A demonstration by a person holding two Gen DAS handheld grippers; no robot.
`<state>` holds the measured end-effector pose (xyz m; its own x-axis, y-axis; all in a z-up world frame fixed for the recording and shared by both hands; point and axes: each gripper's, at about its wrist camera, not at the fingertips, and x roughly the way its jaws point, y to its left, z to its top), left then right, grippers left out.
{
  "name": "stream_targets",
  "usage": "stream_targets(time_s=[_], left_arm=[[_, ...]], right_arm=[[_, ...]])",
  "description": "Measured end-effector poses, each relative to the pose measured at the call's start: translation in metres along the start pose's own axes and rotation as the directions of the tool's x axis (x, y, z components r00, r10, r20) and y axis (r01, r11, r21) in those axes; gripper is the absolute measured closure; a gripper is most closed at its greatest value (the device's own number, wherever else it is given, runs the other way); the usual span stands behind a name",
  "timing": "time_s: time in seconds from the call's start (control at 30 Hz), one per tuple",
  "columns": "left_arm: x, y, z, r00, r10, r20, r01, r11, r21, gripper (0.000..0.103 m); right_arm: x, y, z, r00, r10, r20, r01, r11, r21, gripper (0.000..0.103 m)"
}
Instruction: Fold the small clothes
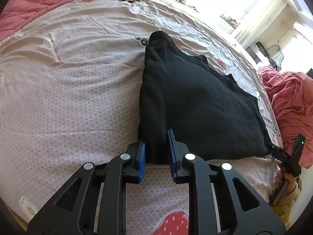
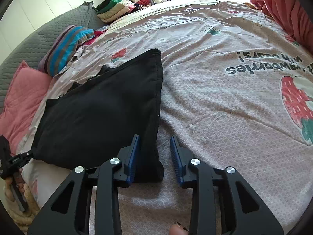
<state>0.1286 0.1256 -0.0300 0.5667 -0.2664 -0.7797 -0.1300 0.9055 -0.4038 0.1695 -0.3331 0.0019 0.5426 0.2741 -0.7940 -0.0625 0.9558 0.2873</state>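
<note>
A black garment (image 1: 195,101) lies folded flat on the printed bedsheet (image 1: 68,88). Its near left corner fills the narrow gap between the blue pads (image 1: 141,156) of my left gripper (image 1: 156,139); the cloth lies relaxed there, not bunched. In the right wrist view the garment (image 2: 97,113) has its near right corner against the left pad (image 2: 133,156) of my right gripper (image 2: 154,137). Bare sheet shows between that corner and the other pad, so the jaws stand open. Each gripper also appears at the other view's edge, at a garment corner: the right gripper (image 1: 275,147) and the left gripper (image 2: 25,155).
A crumpled pink blanket (image 1: 289,101) lies to the right of the garment. A pink quilt (image 2: 21,101), a blue striped cloth (image 2: 66,47) and a pile of folded clothes (image 2: 121,5) sit at the bed's far side. A hand (image 1: 285,182) holds the right gripper's handle.
</note>
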Motion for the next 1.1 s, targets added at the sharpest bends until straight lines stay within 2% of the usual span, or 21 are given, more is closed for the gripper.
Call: stream_targets(time_s=[0.07, 0.13, 0.17, 0.27, 0.43, 0.6, 0.67, 0.8, 0.9, 1.0, 1.1], left_arm=[[-0.006, -0.001, -0.001, 1.0, 0.009, 0.008, -0.009, 1.0, -0.001, 0.087], [-0.014, -0.004, -0.002, 0.998, 0.059, 0.028, -0.059, 0.998, 0.015, 0.078], [-0.019, -0.006, -0.003, 0.996, 0.078, 0.041, -0.079, 0.997, 0.022, 0.078], [-0.037, -0.015, -0.004, 0.991, 0.106, 0.082, -0.11, 0.993, 0.046, 0.078], [-0.051, -0.044, -0.001, 0.981, 0.127, 0.144, -0.144, 0.982, 0.118, 0.068], [-0.031, -0.065, 0.003, 0.985, 0.132, 0.115, -0.15, 0.975, 0.163, 0.058], [-0.023, -0.069, 0.003, 0.986, 0.137, 0.1, -0.153, 0.973, 0.174, 0.055], [-0.005, -0.07, -0.002, 0.985, 0.162, 0.063, -0.171, 0.966, 0.192, 0.05], [0.004, -0.068, -0.008, 0.983, 0.176, 0.045, -0.182, 0.961, 0.206, 0.048], [0.01, -0.069, -0.014, 0.979, 0.197, 0.04, -0.201, 0.951, 0.233, 0.048], [0.012, -0.07, -0.018, 0.977, 0.207, 0.049, -0.213, 0.944, 0.25, 0.047]], right_arm=[[-0.003, 0.002, -0.001, 1.0, -0.02, 0.004, 0.02, 1.0, -0.004, 0.059], [-0.009, 0.003, -0.003, 0.999, -0.032, 0.023, 0.032, 0.999, -0.011, 0.055], [-0.012, 0.006, -0.003, 0.998, -0.04, 0.039, 0.041, 0.999, -0.024, 0.055], [-0.024, 0.02, -0.004, 0.993, -0.067, 0.1, 0.076, 0.993, -0.087, 0.044], [-0.024, 0.056, -0.005, 0.99, -0.044, 0.133, 0.072, 0.975, -0.211, 0.042], [-0.015, 0.087, -0.006, 0.993, -0.007, 0.118, 0.041, 0.958, -0.286, 0.039], [-0.011, 0.097, -0.007, 0.994, 0.004, 0.109, 0.029, 0.951, -0.307, 0.036], [-0.003, 0.111, -0.011, 0.996, 0.007, 0.089, 0.024, 0.942, -0.336, 0.035], [0.005, 0.115, -0.019, 0.997, -0.016, 0.074, 0.041, 0.936, -0.35, 0.029], [0.021, 0.105, -0.025, 0.997, -0.08, 0.018, 0.082, 0.942, -0.326, 0.029], [0.024, 0.098, -0.028, 0.998, -0.067, 0.006, 0.066, 0.952, -0.298, 0.029]])
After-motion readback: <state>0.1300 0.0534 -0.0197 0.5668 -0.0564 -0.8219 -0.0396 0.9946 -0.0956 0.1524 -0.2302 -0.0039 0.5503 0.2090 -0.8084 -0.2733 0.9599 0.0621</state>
